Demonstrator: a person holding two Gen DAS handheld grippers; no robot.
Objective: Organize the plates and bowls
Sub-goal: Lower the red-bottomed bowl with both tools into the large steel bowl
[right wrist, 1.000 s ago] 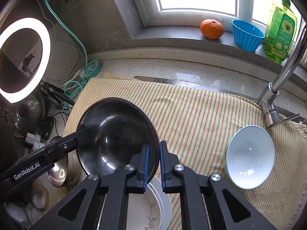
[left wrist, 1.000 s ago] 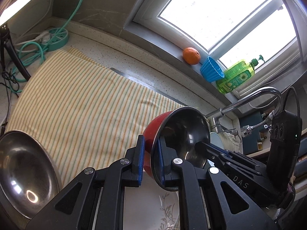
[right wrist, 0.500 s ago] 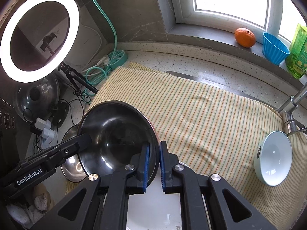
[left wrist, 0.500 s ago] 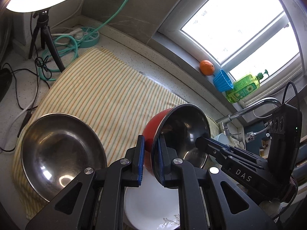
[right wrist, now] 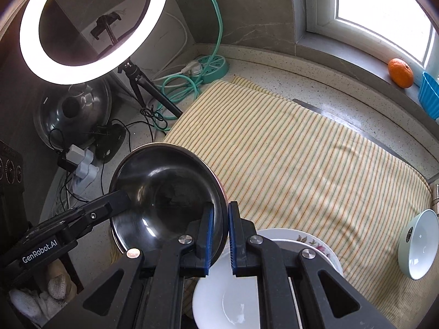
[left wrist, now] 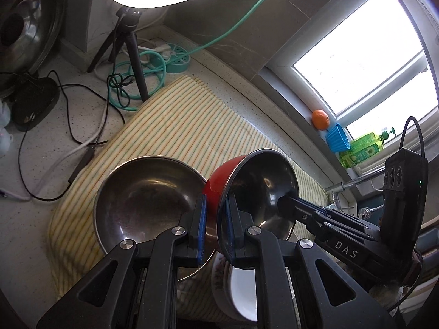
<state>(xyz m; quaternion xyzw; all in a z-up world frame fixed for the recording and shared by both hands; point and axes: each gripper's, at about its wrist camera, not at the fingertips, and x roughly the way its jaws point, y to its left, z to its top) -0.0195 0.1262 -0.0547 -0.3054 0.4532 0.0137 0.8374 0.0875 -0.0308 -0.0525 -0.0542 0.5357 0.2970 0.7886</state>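
Both tools, left [left wrist: 214, 226] and right [right wrist: 218, 240], clamp opposite rims of a red bowl [left wrist: 219, 189] held tilted above stacked plates [right wrist: 307, 242] and beside a steel bowl [left wrist: 145, 200] on the striped towel [right wrist: 301, 164]; it is probably light, stiff and slippery-rimmed, so the steel bowl crowds the left side.

Red bowl [left wrist: 219, 189], steel-lined, held tilted above steel bowl [left wrist: 145, 200] on striped cloth; white plates [right wrist: 277, 252] stacked beneath; pale bowl [right wrist: 419, 246] at cloth's right edge.
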